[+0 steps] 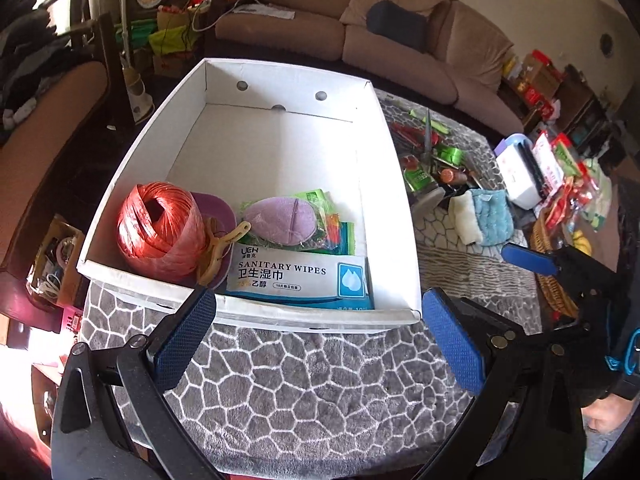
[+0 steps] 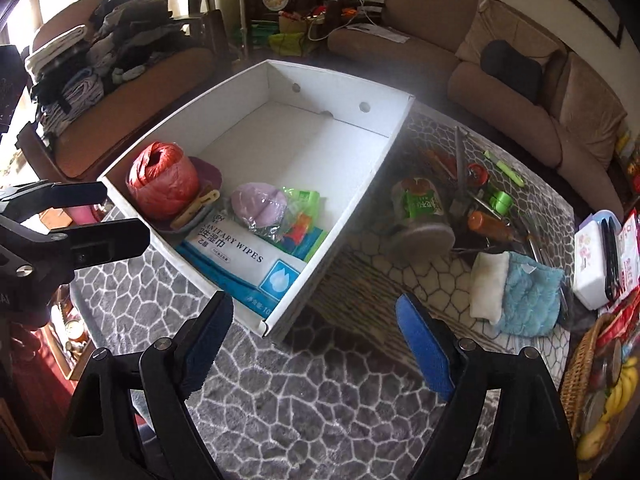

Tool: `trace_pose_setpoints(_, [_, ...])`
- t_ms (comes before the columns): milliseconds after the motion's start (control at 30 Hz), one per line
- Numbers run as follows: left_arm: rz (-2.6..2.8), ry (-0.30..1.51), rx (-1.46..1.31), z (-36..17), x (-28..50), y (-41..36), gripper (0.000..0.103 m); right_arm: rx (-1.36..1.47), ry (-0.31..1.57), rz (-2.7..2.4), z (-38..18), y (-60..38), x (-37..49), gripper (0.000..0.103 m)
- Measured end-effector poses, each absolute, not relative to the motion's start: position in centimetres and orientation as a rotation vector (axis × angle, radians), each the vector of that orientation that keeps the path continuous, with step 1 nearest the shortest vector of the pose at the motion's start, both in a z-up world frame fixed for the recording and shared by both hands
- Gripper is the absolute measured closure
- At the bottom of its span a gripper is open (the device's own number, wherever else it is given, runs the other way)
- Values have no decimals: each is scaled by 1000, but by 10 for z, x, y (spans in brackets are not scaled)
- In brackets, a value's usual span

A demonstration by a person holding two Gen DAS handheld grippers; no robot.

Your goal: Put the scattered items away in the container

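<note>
Sitting on the grey patterned counter (image 2: 320,400), the white container (image 1: 384,184) holds a red twine ball (image 1: 160,228), a sanitary wipes pack (image 1: 296,276) and a purple pouch (image 1: 280,220). A blue mitt (image 2: 528,300) lies scattered beside it. Left tool (image 1: 320,328) and right tool (image 2: 316,344) both hover with fingers apart, gripping nothing.

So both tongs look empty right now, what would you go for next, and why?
Probably swing the right tongs over to the blue and white cloth on the rug: it lies nearest them, outside the white box, while the red twine and wipes pack are already inside. Both tongs are open and empty.
</note>
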State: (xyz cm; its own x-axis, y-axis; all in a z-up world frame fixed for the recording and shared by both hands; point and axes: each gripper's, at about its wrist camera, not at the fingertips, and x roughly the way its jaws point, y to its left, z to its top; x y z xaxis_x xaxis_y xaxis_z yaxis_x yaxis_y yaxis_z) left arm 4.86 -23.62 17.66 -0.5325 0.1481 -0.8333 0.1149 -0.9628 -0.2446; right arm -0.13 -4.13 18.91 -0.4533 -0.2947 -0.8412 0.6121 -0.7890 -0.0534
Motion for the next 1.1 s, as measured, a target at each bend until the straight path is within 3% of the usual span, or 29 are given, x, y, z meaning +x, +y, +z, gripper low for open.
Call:
trace_pose_setpoints(633, [2687,-297,-1391,195,55,-111,0,1144,281,-2402,215,82,26,12])
trace_pose_setpoints(1100, [2506,-190,-1404,106,-11,1,0,1337,-31,-2518,131,216,-47,10])
